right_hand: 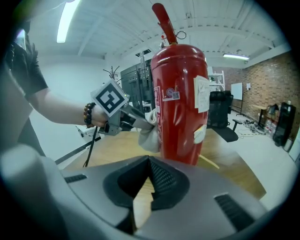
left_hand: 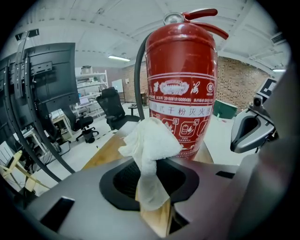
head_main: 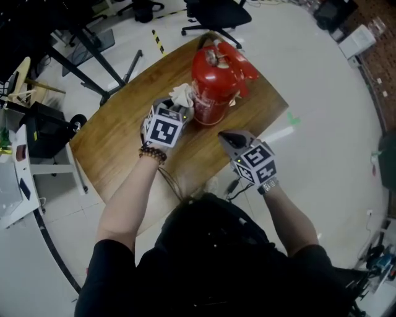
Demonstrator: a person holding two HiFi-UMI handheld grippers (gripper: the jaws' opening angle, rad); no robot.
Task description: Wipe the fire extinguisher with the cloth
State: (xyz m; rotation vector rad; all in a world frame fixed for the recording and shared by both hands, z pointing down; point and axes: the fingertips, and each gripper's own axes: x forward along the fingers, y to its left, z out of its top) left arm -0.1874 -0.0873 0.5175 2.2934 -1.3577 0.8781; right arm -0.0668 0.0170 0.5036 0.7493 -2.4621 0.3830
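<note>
The cloth (left_hand: 150,145) is clamped between the jaws of the left gripper (left_hand: 150,187) – a white wad bunched just past the tips, its tail running back between the pads. In the right gripper view the cloth (right_hand: 149,136) lies against the side of the extinguisher (right_hand: 180,103), low on the red body, with the left gripper (right_hand: 144,123) right behind it. The right gripper (right_hand: 150,187) has its jaws pressed together with nothing in them; the extinguisher stands just ahead of it, apart from the tips.

The extinguisher (head_main: 213,86) stands upright toward the far end of the wooden table (head_main: 124,142), near the far edge. Bare wood lies to its left and in front of it. The right gripper (head_main: 224,137) hangs over the table's right edge, with open pale floor (head_main: 322,93) beyond. An office chair (head_main: 216,15) stands past the far end, and black stand legs (head_main: 93,80) cross the floor at the left.

Both forearms reach forward from the body – the left, with a bead bracelet (head_main: 152,153) at the wrist, tips its gripper (head_main: 184,109) down at the extinguisher's left side; the right angles inward toward its base
</note>
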